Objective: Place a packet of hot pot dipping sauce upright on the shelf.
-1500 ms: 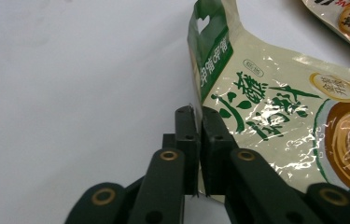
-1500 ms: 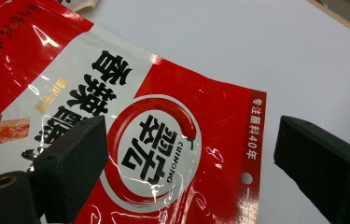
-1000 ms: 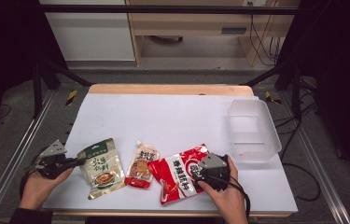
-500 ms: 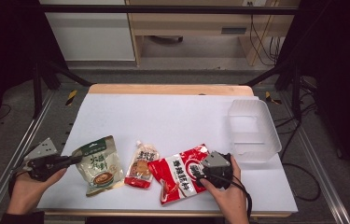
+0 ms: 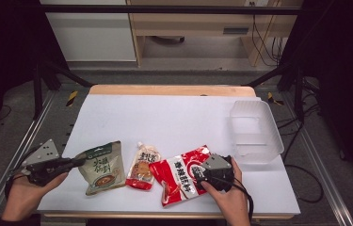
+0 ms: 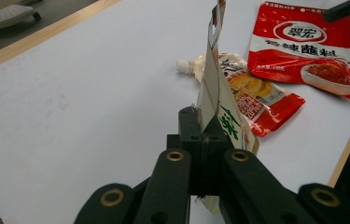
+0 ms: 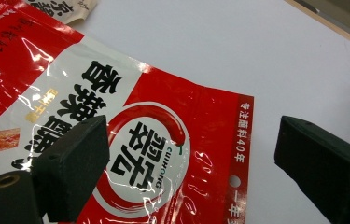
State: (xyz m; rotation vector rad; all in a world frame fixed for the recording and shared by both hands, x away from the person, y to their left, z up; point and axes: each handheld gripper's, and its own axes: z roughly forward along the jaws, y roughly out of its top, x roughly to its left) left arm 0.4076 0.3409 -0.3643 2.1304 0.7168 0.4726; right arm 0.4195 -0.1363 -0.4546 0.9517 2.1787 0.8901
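Near the worktop's (image 5: pixel 174 117) front left corner, the left gripper (image 5: pixel 73 162) has its fingers clamped shut on the edge of a green-and-cream foil pouch (image 5: pixel 102 167), tilting it up on its side. The right gripper (image 5: pixel 201 173) hovers over a flat red plastic sauce packet (image 7: pixel 140 140) near the front edge, fingers spread wide, holding nothing.

Red packet (image 7: pixel 130 140) cropped by frame edges

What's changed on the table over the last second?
The left tongs, shut on the green pouch, have lifted its gripped edge and drawn back toward the table's left edge. The right tongs stay open over the red pouch; the orange spout pouch and clear container haven't moved.
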